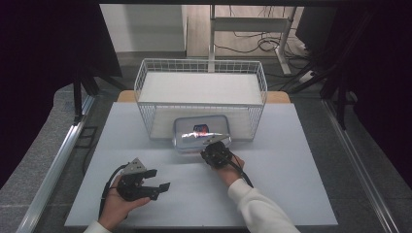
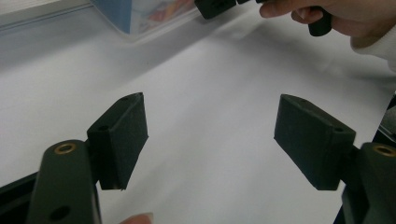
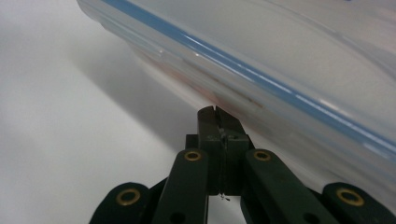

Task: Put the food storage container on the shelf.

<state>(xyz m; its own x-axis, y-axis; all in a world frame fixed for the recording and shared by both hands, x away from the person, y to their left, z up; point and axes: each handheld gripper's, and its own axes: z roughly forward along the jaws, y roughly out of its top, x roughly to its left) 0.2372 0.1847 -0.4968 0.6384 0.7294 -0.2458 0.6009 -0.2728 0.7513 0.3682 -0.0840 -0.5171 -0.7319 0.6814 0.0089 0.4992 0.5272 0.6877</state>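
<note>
The clear plastic container (image 1: 202, 133), with a blue-lined lid rim and something red and dark inside, sits on the white desk (image 1: 272, 184) just in front of the white wire basket (image 1: 201, 95), touching or nearly touching the basket's front wall. In the right gripper view its curved rim (image 3: 261, 79) runs across the frame with the blue seal line plain to see.

The right hand-held gripper (image 1: 216, 145) is at the container's near right corner. In its own view the two jaws are pressed together with no gap between them, and their tips lie against or just under the lid's edge; whether a thin lip of the lid or a tab is pinched between them I cannot tell. From the high view the lid looks slightly raised and glinting at that corner, so I judge the step in hand to be prying or peeling the lid up from the near edge.

The left hand-held gripper (image 1: 154, 187) rests low over the desk, well apart from the container, to the person's left. Its jaws stand wide apart with nothing between them, as the left gripper view (image 2: 210, 140) shows, with bare desk beyond.

The next move likely calls for a steady upward pull at the corner while the box is kept from sliding toward the basket. The idle left hand-held gripper would do well to come in and brace the container's left side.
</note>
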